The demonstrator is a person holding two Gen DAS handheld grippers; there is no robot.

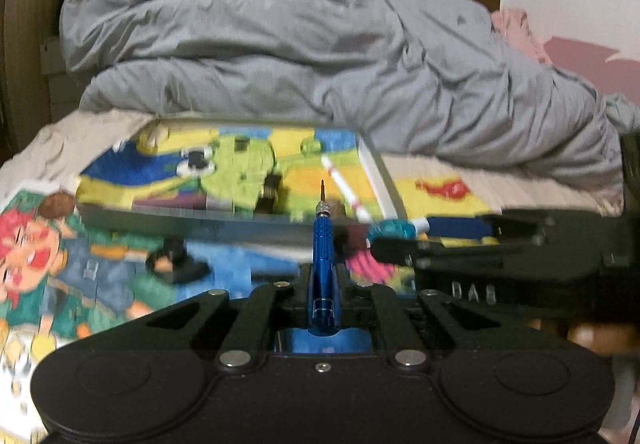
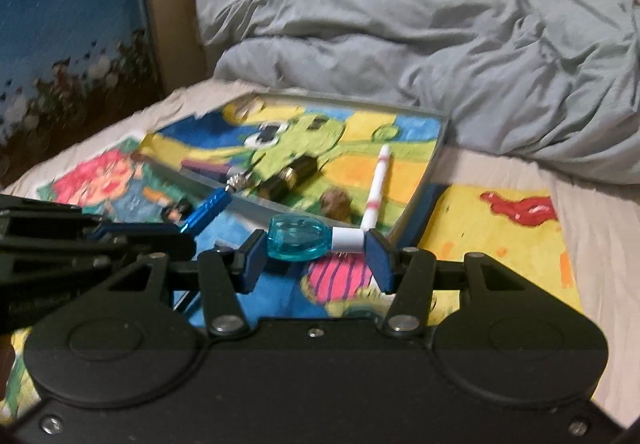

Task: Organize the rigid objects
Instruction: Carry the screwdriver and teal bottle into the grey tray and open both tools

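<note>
The left gripper (image 1: 322, 276) is squeezed tight on a blue screwdriver (image 1: 322, 244), and its thin tip points up and away toward the clear tray (image 2: 434, 160). Inside the tray lie a purple stick (image 2: 204, 166), two small dark tubes (image 2: 288, 176), a brown lump (image 2: 338, 202) and a white pen with red stripes (image 2: 378, 182). The tray sits on a bright cartoon blanket (image 2: 500, 244). The right gripper (image 2: 316, 244) clamps a little teal bottle with a white cap (image 2: 298, 238) sideways, just above the blanket, near the tray's front edge. A grey quilt (image 2: 440, 24) is bunched up behind.

tray (image 2: 434, 160) on bed | pen (image 2: 378, 180) in tray | quilt (image 2: 440, 24) behind
</note>
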